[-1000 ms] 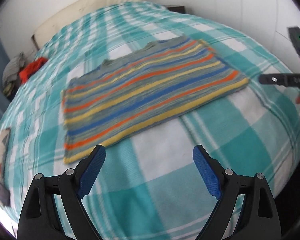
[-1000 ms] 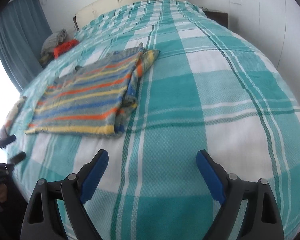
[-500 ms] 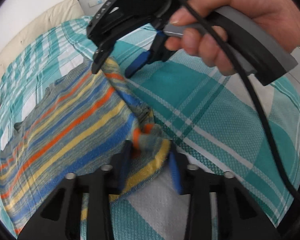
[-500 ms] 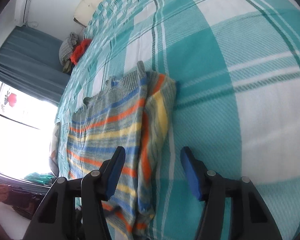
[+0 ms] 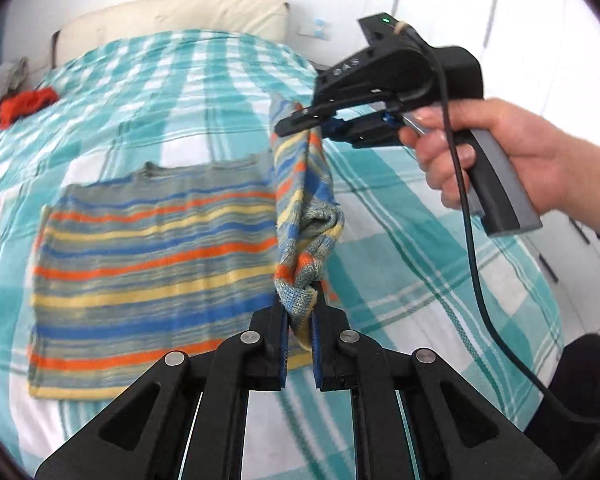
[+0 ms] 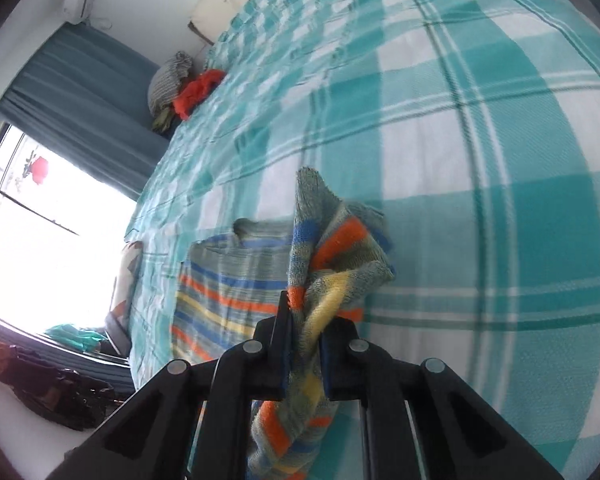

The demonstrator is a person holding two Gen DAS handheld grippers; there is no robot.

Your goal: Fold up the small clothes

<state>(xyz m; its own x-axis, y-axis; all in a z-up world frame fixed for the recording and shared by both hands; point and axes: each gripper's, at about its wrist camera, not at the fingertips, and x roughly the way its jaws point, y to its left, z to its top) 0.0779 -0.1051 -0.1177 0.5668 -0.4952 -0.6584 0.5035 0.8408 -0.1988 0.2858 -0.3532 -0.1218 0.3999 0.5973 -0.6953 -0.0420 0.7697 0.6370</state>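
A striped knit sweater (image 5: 148,264), grey with orange, blue and yellow bands, lies on the teal checked bed (image 5: 412,264). Its right edge is lifted off the bed. My left gripper (image 5: 300,320) is shut on the near corner of that edge. My right gripper (image 5: 316,124), held by a hand, is shut on the far corner, above the bed. In the right wrist view the right gripper (image 6: 304,344) pinches bunched sweater fabric (image 6: 332,264), and the rest of the sweater lies flat to the left.
A red garment (image 5: 26,104) and a grey bundle (image 6: 170,80) lie at the bed's far left by the cream headboard (image 5: 172,12). A window (image 6: 40,248) with teal curtains is on the left side. White wardrobe doors (image 5: 540,40) stand right.
Both grippers went from open and apart from the sweater to shut on its right edge. They have lifted that edge off the bed.
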